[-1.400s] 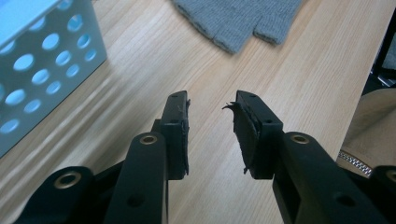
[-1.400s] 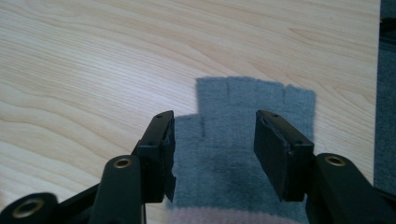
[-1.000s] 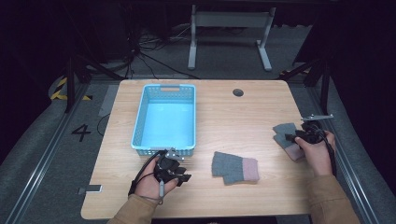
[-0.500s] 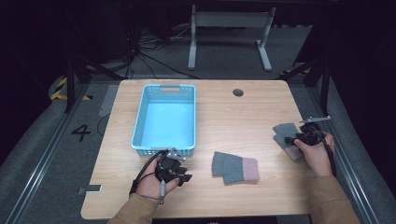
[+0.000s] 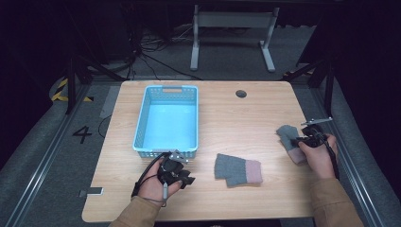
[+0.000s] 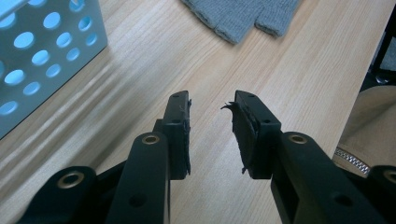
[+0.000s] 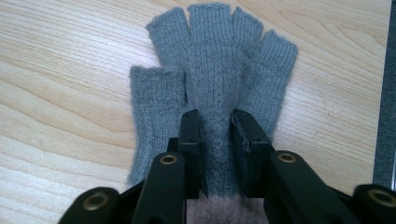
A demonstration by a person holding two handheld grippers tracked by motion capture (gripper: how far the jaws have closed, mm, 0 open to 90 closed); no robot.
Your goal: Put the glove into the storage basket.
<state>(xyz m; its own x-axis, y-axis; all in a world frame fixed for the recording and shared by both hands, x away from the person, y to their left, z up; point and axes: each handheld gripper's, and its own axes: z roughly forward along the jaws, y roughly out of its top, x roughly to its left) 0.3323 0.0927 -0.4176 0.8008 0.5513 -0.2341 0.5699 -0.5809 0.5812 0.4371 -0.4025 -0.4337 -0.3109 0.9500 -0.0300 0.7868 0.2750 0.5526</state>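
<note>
At the right edge of the pale wooden table (image 5: 236, 113), close to the drop-off: grey knitted fingerless glove with a pink cuff (image 5: 287, 137), lying flat with its fingers spread. Clamped on it, the right gripper (image 5: 302, 140), jaws having just been closing and now pinching a narrow raised ridge of knit down the middle of the palm. Resting near the table's front edge, just in front of the light-blue perforated plastic basket (image 5: 166, 120), the left gripper (image 5: 185, 178), jaws apart with bare wood between them. Likely trouble from here: only a thin fold caught, so may slide out of the pads on the lift, or stretch and sag. May well drop off the near edge and land on the floor if let go early. Could also snag loose yarn on the worn pad lining. From the right gripper view, plainly visible: the bunched knit between the pads (image 7: 243, 135) and all five finger stubs of the glove (image 7: 215, 88), a detail too small to read from the high view. From the high view instead: the basket's place across the table and the second grey-and-pink knitted glove (image 5: 238, 169) lying mid-table. From the left gripper view: the frayed pad lining (image 6: 236, 126), the basket wall (image 6: 42, 56) and that second glove's fingers (image 6: 243, 16).
</note>
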